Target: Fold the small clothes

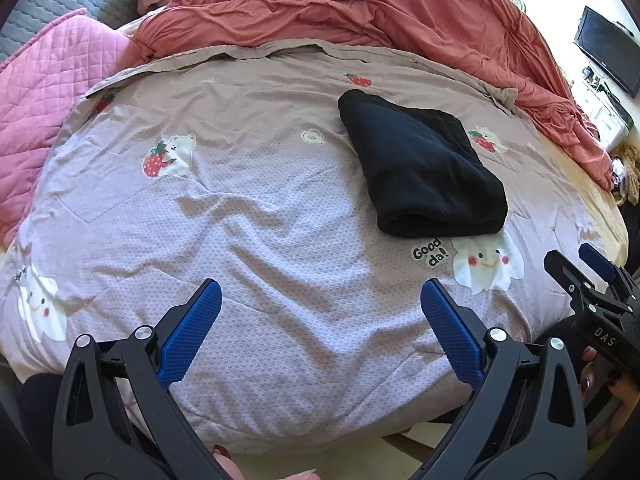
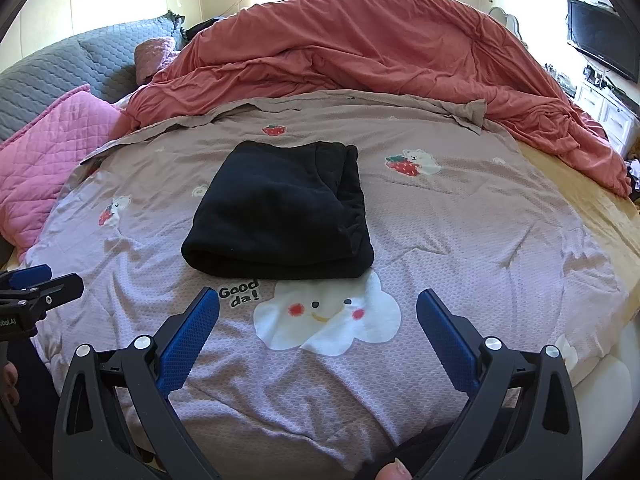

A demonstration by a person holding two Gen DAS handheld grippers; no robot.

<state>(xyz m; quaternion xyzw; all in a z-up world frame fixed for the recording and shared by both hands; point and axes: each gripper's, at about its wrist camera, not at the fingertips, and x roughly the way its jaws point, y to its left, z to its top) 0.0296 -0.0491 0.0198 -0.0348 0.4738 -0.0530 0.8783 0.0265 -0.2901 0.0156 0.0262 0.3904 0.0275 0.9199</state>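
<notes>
Figure: both wrist views over the bed. My landmark is the folded black garment (image 2: 280,208), which lies as a compact bundle on the lilac printed quilt (image 2: 460,240), its rolled fold edge toward me and its layered open edges along its right side. Just in front of the garment, touching its near edge in the right wrist view, the quilt carries a white smiling cloud print (image 2: 328,316) and the words "Good da!" (image 2: 239,293).

My right gripper (image 2: 318,304) hangs in front of the garment above the cloud print, its blue-padded fingers (image 2: 192,332) spread wide and holding nothing. My left gripper (image 1: 322,296) sits in front of the garment and to its left, over bare quilt, jaws likewise wide apart and empty. Neither gripper touches the garment.

Behind the garment, a crumpled coral duvet (image 2: 360,44) is heaped across the far side of the bed. Left of the garment lies a pink quilted pillow (image 2: 52,148), with a grey quilted pillow (image 2: 60,68) behind it. Far right of the garment, a dark television screen (image 2: 602,36) is mounted on the wall.
</notes>
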